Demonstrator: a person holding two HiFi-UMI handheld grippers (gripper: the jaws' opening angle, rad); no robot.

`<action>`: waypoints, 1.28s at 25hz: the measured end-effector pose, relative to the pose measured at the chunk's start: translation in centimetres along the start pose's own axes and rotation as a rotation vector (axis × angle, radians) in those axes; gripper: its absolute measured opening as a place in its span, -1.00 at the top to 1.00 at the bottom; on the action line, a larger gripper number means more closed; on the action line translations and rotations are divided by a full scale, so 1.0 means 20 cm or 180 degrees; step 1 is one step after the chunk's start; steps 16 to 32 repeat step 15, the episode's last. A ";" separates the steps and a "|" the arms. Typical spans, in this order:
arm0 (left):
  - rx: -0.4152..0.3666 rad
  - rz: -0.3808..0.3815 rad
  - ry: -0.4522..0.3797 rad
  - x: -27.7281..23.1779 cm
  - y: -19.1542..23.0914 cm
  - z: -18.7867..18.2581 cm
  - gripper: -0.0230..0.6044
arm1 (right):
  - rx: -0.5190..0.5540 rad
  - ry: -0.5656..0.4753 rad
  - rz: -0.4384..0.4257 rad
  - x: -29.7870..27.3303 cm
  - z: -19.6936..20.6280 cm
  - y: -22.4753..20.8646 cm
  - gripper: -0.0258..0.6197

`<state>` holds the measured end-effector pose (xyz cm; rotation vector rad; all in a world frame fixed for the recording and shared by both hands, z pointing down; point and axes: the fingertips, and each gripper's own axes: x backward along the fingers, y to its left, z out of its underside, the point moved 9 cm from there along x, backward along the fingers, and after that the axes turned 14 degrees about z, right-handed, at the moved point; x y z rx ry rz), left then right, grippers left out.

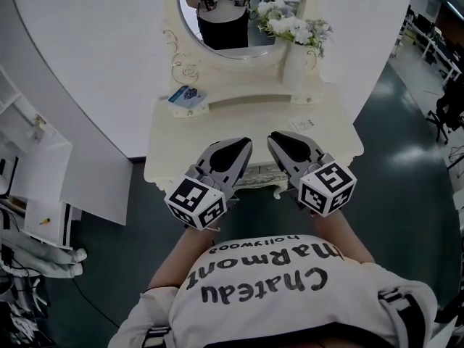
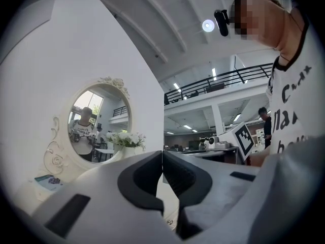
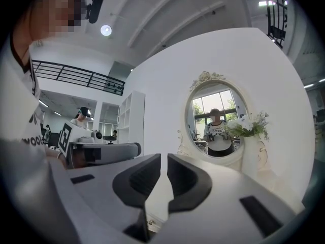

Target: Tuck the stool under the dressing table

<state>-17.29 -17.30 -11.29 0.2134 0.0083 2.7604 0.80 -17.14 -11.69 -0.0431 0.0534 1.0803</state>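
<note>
The cream dressing table (image 1: 174, 147) stands against a curved white wall, with an oval mirror (image 1: 239, 13) on top. No view shows the stool. I hold both grippers side by side above the table's front edge, pointing at the mirror. My left gripper (image 1: 243, 145) is shut and empty; its tips (image 2: 162, 154) touch in the left gripper view. On my right gripper (image 1: 275, 138), the right gripper view shows a narrow slit between the tips (image 3: 163, 156), with nothing in it. The mirror (image 3: 218, 121) reflects the person holding both grippers.
A white vase of flowers (image 1: 293, 31) stands at the table's back right, a blue booklet (image 1: 187, 96) at its back left, and a small card (image 1: 308, 100) near the vase. White shelving (image 1: 43, 172) stands to the left. Dark chairs (image 1: 446, 111) are far right on the green floor.
</note>
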 end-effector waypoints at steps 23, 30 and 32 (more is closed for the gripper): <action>0.0077 0.0114 -0.0047 -0.07 -0.01 0.04 0.85 | -0.0039 0.0196 0.0060 0.05 0.08 -0.04 0.74; 0.0077 0.0114 -0.0047 -0.07 -0.01 0.04 0.85 | -0.0039 0.0196 0.0060 0.05 0.08 -0.04 0.74; 0.0077 0.0114 -0.0047 -0.07 -0.01 0.04 0.85 | -0.0039 0.0196 0.0060 0.05 0.08 -0.04 0.74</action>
